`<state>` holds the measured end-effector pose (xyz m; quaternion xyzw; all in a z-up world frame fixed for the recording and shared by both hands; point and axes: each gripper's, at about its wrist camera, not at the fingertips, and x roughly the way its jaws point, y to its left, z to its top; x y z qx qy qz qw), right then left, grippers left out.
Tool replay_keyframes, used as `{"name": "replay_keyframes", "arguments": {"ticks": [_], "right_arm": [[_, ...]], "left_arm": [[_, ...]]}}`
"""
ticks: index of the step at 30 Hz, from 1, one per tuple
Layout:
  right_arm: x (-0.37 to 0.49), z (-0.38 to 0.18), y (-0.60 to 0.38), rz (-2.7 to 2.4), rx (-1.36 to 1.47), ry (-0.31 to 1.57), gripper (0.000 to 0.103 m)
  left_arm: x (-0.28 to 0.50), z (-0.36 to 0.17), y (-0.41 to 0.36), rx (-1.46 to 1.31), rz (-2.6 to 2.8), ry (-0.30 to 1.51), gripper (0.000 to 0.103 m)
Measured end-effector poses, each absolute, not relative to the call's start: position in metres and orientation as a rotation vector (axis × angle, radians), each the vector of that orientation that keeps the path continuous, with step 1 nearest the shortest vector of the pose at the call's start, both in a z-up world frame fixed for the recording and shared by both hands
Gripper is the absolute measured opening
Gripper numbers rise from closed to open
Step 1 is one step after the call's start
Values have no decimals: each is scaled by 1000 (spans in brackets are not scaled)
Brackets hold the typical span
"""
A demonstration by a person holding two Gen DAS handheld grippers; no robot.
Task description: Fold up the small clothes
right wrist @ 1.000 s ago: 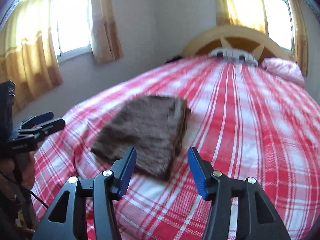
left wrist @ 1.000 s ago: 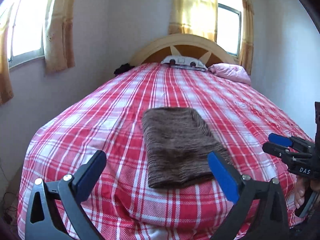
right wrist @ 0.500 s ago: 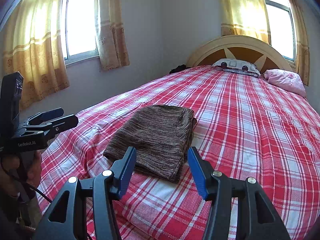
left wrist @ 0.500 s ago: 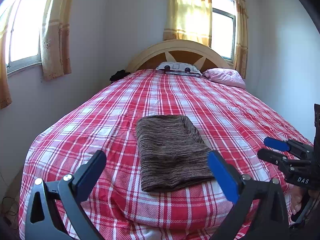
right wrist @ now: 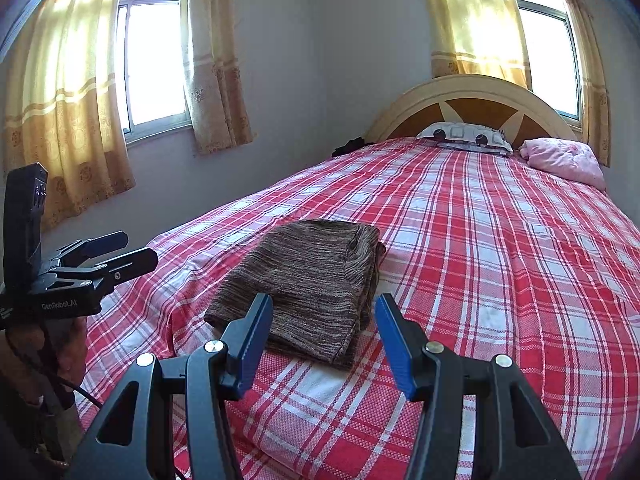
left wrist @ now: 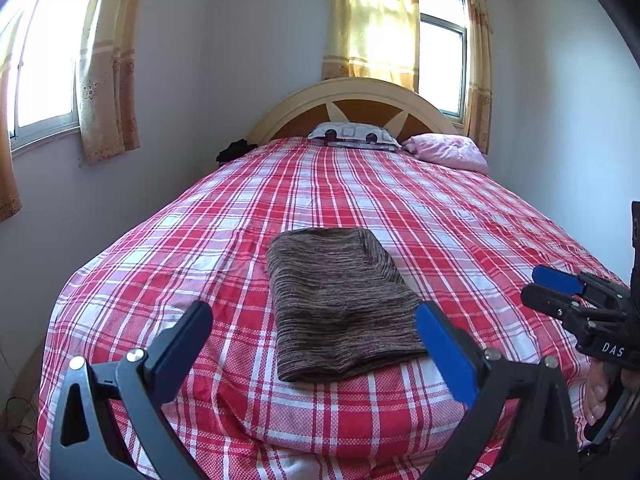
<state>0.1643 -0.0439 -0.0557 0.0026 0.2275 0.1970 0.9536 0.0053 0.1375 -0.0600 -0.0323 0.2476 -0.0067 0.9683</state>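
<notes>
1. While the left gripper [left wrist: 314, 338] is held with jaws spread wide and nothing between them, the right gripper [right wrist: 324, 338] is likewise held parted and empty.
2. Both are kept clear, near the foot of the bed [left wrist: 500, 240].
3. A brown knit garment [left wrist: 340, 304] is seen lying folded into a compact rectangle on the near part of the plaid cover.
4. Folding is judged done for this piece; no unfolded clothes are seen.
</notes>
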Motion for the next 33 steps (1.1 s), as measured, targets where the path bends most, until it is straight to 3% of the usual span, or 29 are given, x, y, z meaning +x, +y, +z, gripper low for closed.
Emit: {"name": "replay_keyframes", "arguments": {"ticks": [33], "right_arm": [[151, -48, -46, 380, 1, 387, 55]], "left_arm": [[4, -51, 139, -46, -27, 465, 103]]}}
